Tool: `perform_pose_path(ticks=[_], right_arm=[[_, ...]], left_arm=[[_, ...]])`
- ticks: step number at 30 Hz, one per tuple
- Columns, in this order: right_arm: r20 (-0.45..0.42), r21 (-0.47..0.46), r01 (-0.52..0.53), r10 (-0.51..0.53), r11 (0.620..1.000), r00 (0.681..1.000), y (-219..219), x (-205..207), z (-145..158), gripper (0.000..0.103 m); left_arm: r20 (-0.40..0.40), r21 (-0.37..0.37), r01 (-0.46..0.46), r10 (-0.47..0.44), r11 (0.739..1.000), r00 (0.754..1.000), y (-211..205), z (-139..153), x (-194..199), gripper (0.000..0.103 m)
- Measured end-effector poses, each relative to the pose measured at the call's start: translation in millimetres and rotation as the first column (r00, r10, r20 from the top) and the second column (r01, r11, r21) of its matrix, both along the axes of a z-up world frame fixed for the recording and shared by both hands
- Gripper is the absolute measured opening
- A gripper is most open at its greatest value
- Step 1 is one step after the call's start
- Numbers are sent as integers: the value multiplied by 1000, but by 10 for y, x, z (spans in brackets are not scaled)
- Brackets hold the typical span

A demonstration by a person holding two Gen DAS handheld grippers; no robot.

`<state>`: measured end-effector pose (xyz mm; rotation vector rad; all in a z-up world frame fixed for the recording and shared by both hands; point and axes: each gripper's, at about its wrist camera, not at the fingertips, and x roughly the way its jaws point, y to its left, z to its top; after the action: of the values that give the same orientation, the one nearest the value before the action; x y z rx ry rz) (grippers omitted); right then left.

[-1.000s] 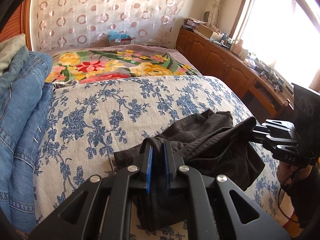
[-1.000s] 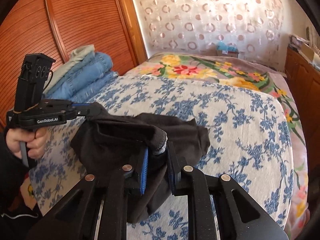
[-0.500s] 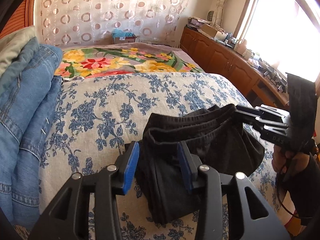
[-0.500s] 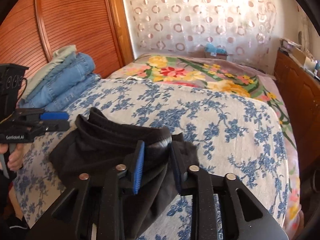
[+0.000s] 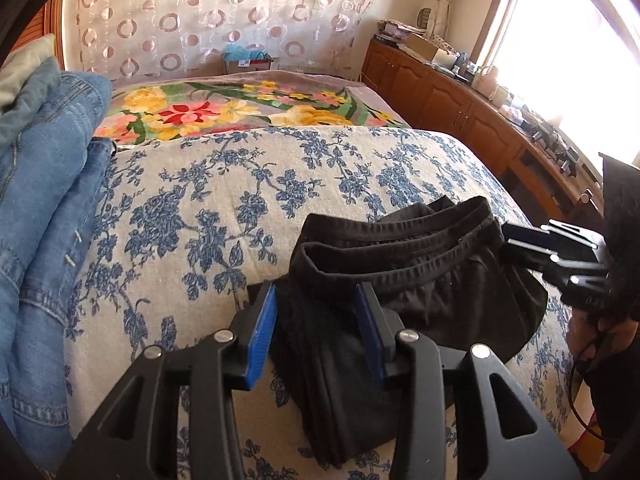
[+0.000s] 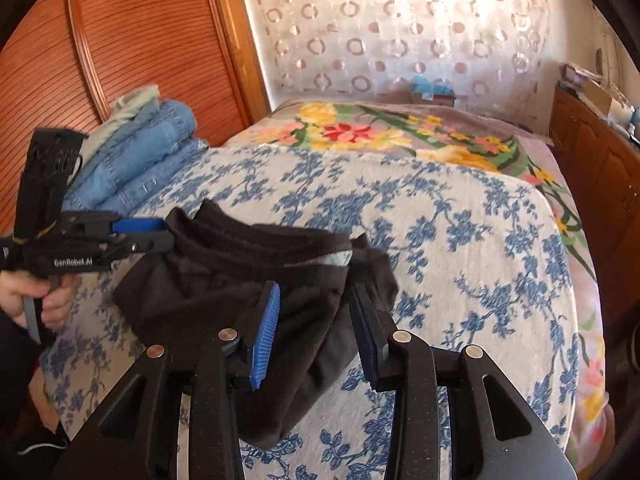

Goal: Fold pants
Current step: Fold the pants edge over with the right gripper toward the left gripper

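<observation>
Black pants [image 5: 400, 280] lie bunched on the blue-flowered bedspread [image 5: 224, 200], at the near edge of the bed. In the left wrist view they sit at centre to 4 o'clock; in the right wrist view they sit at centre to 8 o'clock. The waistband [image 5: 404, 236] lies in stacked layers, open toward the far end of the bed. A folded thickness of dark cloth runs down toward 6 o'clock between the left tool's fingers.

Left gripper [image 5: 316, 332]: jaws apart, blue pads [image 5: 262, 340] standing off the cloth on both sides. The pants lie between them, not pinched.

Right gripper [image 6: 316, 336]: jaws apart, having just been opening. The pants lie between and under the fingers; the pads do not press on the cloth. Seen from the left wrist view, this gripper sits at 3 o'clock, tips just beside the waistband end; contact cannot be judged.

A hand [image 6: 36, 296] holds the left gripper's handle at 9 o'clock in the right wrist view.

Surroundings: stack of folded denim [image 5: 44, 208] at 9 o'clock in the left view, beside the pants but apart. Bright floral blanket [image 5: 240, 108] at 12 o'clock beyond the bedspread. Wooden cabinets [image 5: 452, 108] at 2 o'clock under a window. Circle-patterned curtain [image 5: 224, 12] behind the bed.
</observation>
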<state>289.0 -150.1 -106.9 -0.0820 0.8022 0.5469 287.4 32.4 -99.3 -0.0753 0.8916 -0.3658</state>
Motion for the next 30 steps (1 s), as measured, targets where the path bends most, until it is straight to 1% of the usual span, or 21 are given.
perform_pose_path(ticks=[4,7,8,10,12,13,14,15,16,17,18,21,23,25,28,30], right_arm=[[-12,-9,10,-10,1000,1000,30,46,-53,36],[-28,2,12,-12,1000,1000,10,117,-81,36],[-31,3,10,-10,1000,999,6,133,-79,36],[-38,14,7,-6,1000,999,-12,172,-79,36],[-42,18,0,1,1000,999,-21,203,-71,35],[-41,19,-4,5,1000,999,-21,207,-67,32],[-41,23,-14,15,1000,999,-17,209,-60,26],[-39,25,-27,28,999,999,-8,205,-54,21],[-31,24,-30,31,999,999,-5,196,-46,18],[-17,28,-30,31,999,999,-4,192,-33,11],[-5,35,-28,28,999,1000,-6,191,-19,8],[26,45,2,-4,999,1000,-2,209,7,7],[31,36,15,-16,999,999,22,229,-2,7],[14,20,16,-17,1000,1000,41,256,-35,8],[2,23,22,-22,999,1000,12,247,-25,16],[-1,23,34,-34,999,999,-23,214,7,21]], left_arm=[[14,17,11,-11,1000,1000,-51,24,86,39],[19,1,34,-34,999,999,-53,33,133,37],[21,-3,45,-45,999,999,-63,34,146,31],[25,9,49,-49,999,998,-82,38,160,25],[30,10,57,-57,998,998,-103,35,152,16],[34,8,63,-63,998,997,-110,38,146,14],[39,6,67,-67,998,997,-117,44,141,7],[45,2,68,-68,998,997,-123,55,137,5],[55,-4,67,-66,998,996,-124,72,135,4],[79,-7,50,-50,999,996,-112,108,129,3],[91,-10,41,-40,999,995,-114,134,137,3],[110,-17,25,-24,1000,994,-93,187,184,3],[108,0,21,-21,1000,994,-109,185,225,3],[91,9,17,-17,1000,996,-107,166,248,5],[87,1,14,-14,1000,996,-86,170,217,10],[86,5,12,-13,1000,996,-81,175,178,17]])
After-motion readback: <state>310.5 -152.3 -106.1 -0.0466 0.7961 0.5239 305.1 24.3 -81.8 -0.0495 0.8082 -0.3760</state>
